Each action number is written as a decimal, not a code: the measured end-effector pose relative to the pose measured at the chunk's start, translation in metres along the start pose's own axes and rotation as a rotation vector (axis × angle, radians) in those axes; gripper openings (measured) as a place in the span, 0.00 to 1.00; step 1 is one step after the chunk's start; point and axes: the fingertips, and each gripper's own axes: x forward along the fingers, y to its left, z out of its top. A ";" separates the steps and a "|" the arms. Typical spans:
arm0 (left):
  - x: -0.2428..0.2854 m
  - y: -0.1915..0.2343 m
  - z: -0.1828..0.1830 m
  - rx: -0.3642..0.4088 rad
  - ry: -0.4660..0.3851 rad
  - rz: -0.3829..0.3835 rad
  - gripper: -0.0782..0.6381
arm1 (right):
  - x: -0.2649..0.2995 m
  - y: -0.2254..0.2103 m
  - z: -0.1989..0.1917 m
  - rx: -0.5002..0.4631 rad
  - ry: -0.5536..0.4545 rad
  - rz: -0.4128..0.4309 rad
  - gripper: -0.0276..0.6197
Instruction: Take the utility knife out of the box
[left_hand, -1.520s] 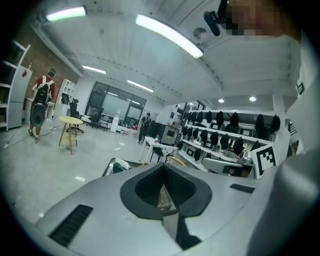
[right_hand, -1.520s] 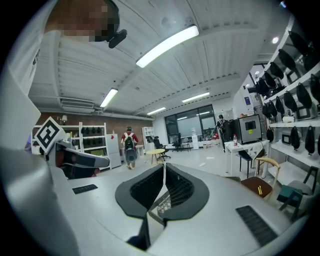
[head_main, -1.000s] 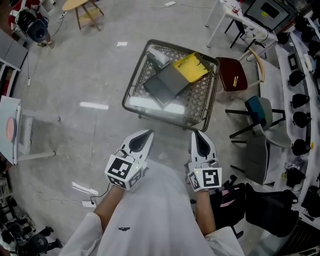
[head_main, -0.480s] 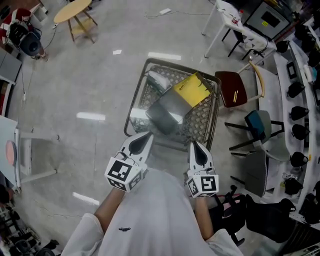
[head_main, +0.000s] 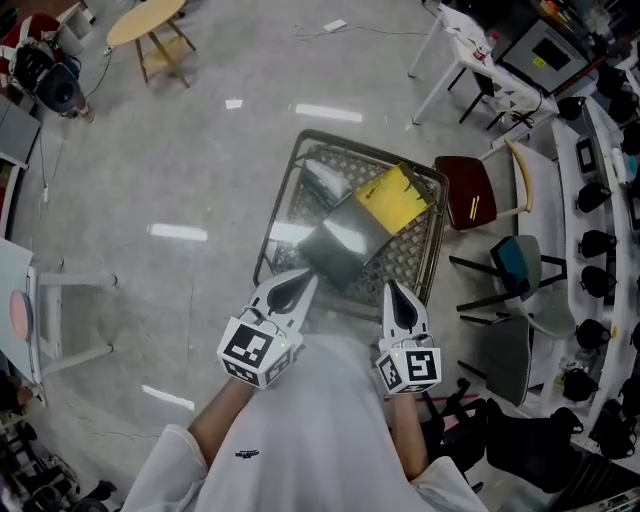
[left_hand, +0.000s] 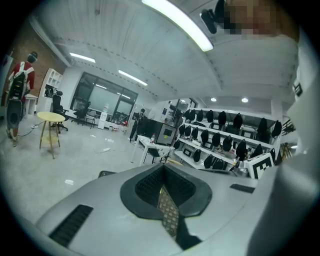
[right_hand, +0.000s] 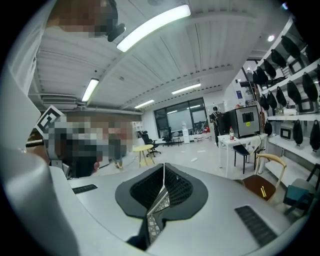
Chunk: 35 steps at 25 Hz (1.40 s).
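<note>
Head view: both grippers are held out low in front of the person, side by side, just short of the near rim of a wire mesh basket (head_main: 432, 232) on the grey floor. The left gripper (head_main: 304, 280) points at the basket's near left corner and the right gripper (head_main: 391, 290) at its near right side. Neither touches it.

Inside the basket a grey box (head_main: 343, 243) lies at a slant, with a yellow piece (head_main: 391, 195) against its far end and a pale object (head_main: 324, 181) beyond it. The utility knife itself cannot be made out from here, so whether it is inside the box cannot be told.

In the left gripper view the jaws are pressed together with nothing between them. The right gripper view shows the same — pads clenched on each other, empty.

A dark red chair (head_main: 467, 194) stands just to the right of the basket.
</note>
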 end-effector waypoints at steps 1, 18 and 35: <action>0.003 0.001 0.002 0.001 0.004 0.002 0.11 | 0.004 -0.001 0.000 -0.004 0.007 0.002 0.04; 0.052 0.015 0.016 -0.006 -0.007 0.122 0.11 | 0.075 -0.058 -0.010 0.012 0.086 0.116 0.05; 0.125 0.051 0.000 -0.076 0.061 0.202 0.11 | 0.210 -0.132 -0.089 0.081 0.288 0.155 0.11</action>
